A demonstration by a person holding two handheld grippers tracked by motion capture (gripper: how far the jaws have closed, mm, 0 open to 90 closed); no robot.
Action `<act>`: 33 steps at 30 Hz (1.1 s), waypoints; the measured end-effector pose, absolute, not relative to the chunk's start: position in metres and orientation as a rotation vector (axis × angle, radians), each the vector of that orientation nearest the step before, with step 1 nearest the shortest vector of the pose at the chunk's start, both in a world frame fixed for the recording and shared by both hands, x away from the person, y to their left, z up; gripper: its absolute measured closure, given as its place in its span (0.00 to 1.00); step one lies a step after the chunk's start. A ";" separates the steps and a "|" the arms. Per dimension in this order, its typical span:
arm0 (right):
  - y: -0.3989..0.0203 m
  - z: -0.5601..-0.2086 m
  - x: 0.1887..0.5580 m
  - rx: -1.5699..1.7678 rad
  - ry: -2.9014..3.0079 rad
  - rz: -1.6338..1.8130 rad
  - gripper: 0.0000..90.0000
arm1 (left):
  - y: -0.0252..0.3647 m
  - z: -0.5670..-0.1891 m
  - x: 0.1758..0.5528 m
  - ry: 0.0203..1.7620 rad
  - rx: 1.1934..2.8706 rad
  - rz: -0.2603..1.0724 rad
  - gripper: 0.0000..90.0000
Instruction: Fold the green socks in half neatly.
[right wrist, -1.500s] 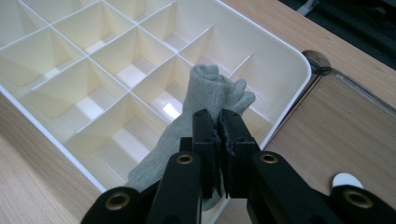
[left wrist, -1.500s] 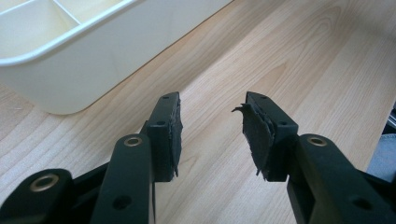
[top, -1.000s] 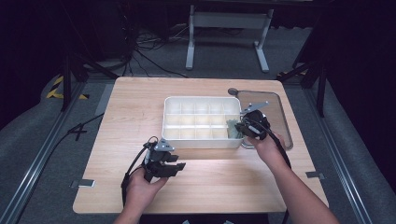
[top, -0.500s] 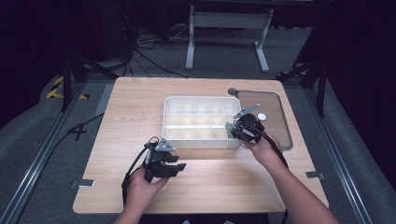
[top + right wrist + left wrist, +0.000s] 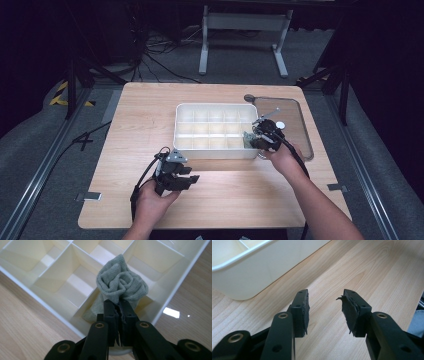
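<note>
A white divided box (image 5: pixel 215 106) stands mid-table. My right gripper (image 5: pixel 253 138) hangs over its near right corner compartment, shut on a rolled grey sock (image 5: pixel 121 281). The jaws have just eased a touch wider, and the sock's edge is still pinched between them. The roll bulges above the fingertips of that gripper (image 5: pixel 119 303), over the box's dividers (image 5: pixel 82 293). My left gripper (image 5: pixel 192 179) rests low over bare wood in front of the box, and it stands open (image 5: pixel 324 305) with nothing between its worn pads. The box's outer wall (image 5: pixel 249 272) lies just beyond it.
A clear lid (image 5: pixel 295 125) lies flat on the table right of the box, with a small white piece (image 5: pixel 280 125) on it. The wooden table (image 5: pixel 145 115) has free room to the left and along the front. Dark floor and cables surround it.
My right gripper with the sock has edged slightly left and nearer, toward the box's corner compartment. The left gripper has stayed put.
</note>
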State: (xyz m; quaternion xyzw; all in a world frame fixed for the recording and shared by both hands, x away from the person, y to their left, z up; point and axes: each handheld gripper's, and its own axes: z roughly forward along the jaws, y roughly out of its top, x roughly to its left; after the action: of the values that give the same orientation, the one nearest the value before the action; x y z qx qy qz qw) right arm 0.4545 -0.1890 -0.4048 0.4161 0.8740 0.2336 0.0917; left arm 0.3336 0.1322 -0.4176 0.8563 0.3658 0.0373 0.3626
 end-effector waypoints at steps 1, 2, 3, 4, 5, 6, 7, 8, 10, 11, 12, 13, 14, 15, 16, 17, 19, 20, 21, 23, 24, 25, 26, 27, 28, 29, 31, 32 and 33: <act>-0.191 -0.403 0.454 1.243 2.596 0.713 0.88 | 0.132 -0.418 0.334 0.940 2.206 0.095 0.64; -0.192 -0.402 0.453 1.257 2.586 0.728 0.85 | 0.132 -0.418 0.334 0.940 2.205 0.095 0.64; -0.193 -0.400 0.452 1.268 2.583 0.744 0.82 | 0.132 -0.417 0.333 0.940 2.207 0.099 0.63; -0.195 -0.397 0.450 1.272 2.572 0.767 0.77 | 0.132 -0.417 0.333 0.936 2.211 0.098 0.63; -0.196 -0.393 0.450 1.270 2.555 0.796 0.68 | 0.132 -0.417 0.333 0.935 2.209 0.097 0.63; -0.197 -0.390 0.449 1.262 2.536 0.833 0.63 | 0.132 -0.417 0.333 0.935 2.206 0.095 0.63; -0.198 -0.387 0.449 1.254 2.528 0.851 0.60 | 0.132 -0.417 0.333 0.935 2.205 0.093 0.63; -0.198 -0.383 0.450 1.246 2.517 0.882 0.54 | 0.132 -0.417 0.333 0.935 2.206 0.092 0.63; -0.195 -0.380 0.452 1.234 2.516 0.901 0.48 | 0.131 -0.417 0.334 0.925 2.214 0.094 0.63; -0.193 -0.380 0.454 1.230 2.513 0.908 0.46 | 0.131 -0.418 0.334 0.933 2.214 0.087 0.63; -0.191 -0.381 0.456 1.224 2.512 0.896 0.44 | 0.131 -0.418 0.334 0.936 2.213 0.083 0.63; -0.188 -0.382 0.458 1.228 2.509 0.874 0.43 | 0.131 -0.418 0.334 0.936 2.213 0.082 0.63; -0.186 -0.383 0.461 1.232 2.503 0.854 0.42 | 0.131 -0.418 0.335 0.935 2.222 0.081 0.63; -0.184 -0.386 0.463 1.249 2.502 0.839 0.41 | 0.131 -0.419 0.334 0.940 2.213 0.080 0.63; -0.182 -0.388 0.466 1.271 2.504 0.821 0.42 | 0.131 -0.419 0.334 0.938 2.214 0.084 0.63; -0.181 -0.390 0.469 1.284 2.510 0.804 0.43 | 0.131 -0.419 0.334 0.934 2.219 0.086 0.63; -0.179 -0.394 0.472 1.288 2.518 0.760 0.58 | 0.132 -0.419 0.334 0.938 2.218 0.086 0.63; -0.179 -0.394 0.472 1.277 2.522 0.747 0.72 | 0.133 -0.418 0.333 0.940 2.222 0.088 0.63; -0.179 -0.393 0.472 1.271 2.525 0.739 0.79 | 0.133 -0.419 0.333 0.945 2.217 0.087 0.63; -0.178 -0.392 0.471 1.267 2.539 0.714 0.82 | 0.134 -0.419 0.334 0.936 2.219 0.093 0.63; -0.177 -0.392 0.471 1.259 2.549 0.697 0.83 | 0.134 -0.419 0.333 0.936 2.219 0.093 0.63; -0.176 -0.392 0.471 1.248 2.557 0.676 0.84 | 0.134 -0.419 0.333 0.940 2.218 0.091 0.63; -0.175 -0.393 0.471 1.241 2.567 0.656 0.85 | 0.134 -0.419 0.333 0.940 2.217 0.087 0.63; -0.174 -0.394 0.471 1.237 2.579 0.638 0.85 | 0.133 -0.419 0.333 0.936 2.223 0.090 0.63; -0.173 -0.395 0.472 1.240 2.590 0.620 0.86 | 0.133 -0.418 0.333 0.942 2.225 0.088 0.63; -0.173 -0.397 0.473 1.248 2.599 0.600 0.86 | 0.132 -0.419 0.332 0.941 2.223 0.092 0.63; -0.169 -0.404 0.475 1.243 2.638 0.541 0.86 | 0.132 -0.420 0.332 0.938 2.226 0.093 0.63; -0.166 -0.406 0.476 1.240 2.644 0.520 0.86 | 0.132 -0.420 0.332 0.940 2.227 0.092 0.63; -0.163 -0.408 0.478 1.242 2.648 0.501 0.86 | 0.132 -0.420 0.332 0.943 2.226 0.090 0.63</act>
State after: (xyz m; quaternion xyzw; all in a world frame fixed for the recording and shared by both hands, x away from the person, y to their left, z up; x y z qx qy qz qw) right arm 0.4777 -0.1635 -0.4082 0.4170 0.8890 0.1681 0.0869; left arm 0.3322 0.1325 -0.4198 0.8609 0.3646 0.0347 0.3532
